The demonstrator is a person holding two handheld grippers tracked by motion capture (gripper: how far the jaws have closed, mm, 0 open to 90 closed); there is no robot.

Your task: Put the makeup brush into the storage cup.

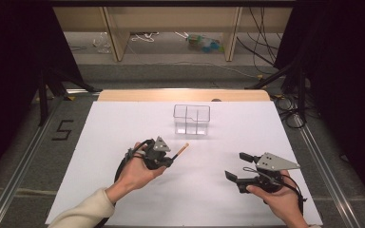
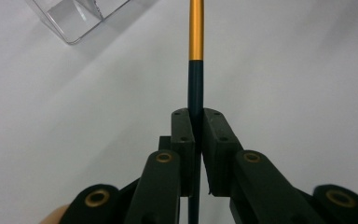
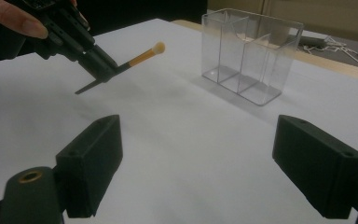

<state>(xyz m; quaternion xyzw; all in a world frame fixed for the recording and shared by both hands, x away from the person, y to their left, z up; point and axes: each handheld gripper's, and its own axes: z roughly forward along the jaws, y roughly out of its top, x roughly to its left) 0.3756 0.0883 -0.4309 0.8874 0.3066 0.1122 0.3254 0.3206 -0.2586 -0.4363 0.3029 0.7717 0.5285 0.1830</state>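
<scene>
I have the small brush (image 1: 179, 151) clamped in my left gripper (image 1: 170, 160), the jaws closed tight on its dark handle. In the left gripper view the brush (image 2: 196, 70) runs straight out along the line of the jaws, dark handle between the pads and the orange section beyond them. The right gripper view shows the pale bristle tip (image 3: 158, 47) leading, raised off the white worktop (image 1: 123, 133), with the dark tail of the handle poking out behind the jaws.

The relation that matters to me is this: the clear divided organiser (image 1: 191, 118) stands ahead of the brush tip and a little to its right in the high view, well apart from it, with its compartments open upward. The brush's long axis points up and to the right across the worktop, roughly toward the box but lying close to level, not upright. I judge that dropping it into a compartment would call for carrying it over the rim and tipping the axis steeply.

My left hand (image 1: 138, 173) is clearly the nearer one to the organiser. My right gripper (image 1: 235, 166) hovers lower right with its jaws spread wide and nothing between them, looking across at the organiser (image 3: 249, 56).
</scene>
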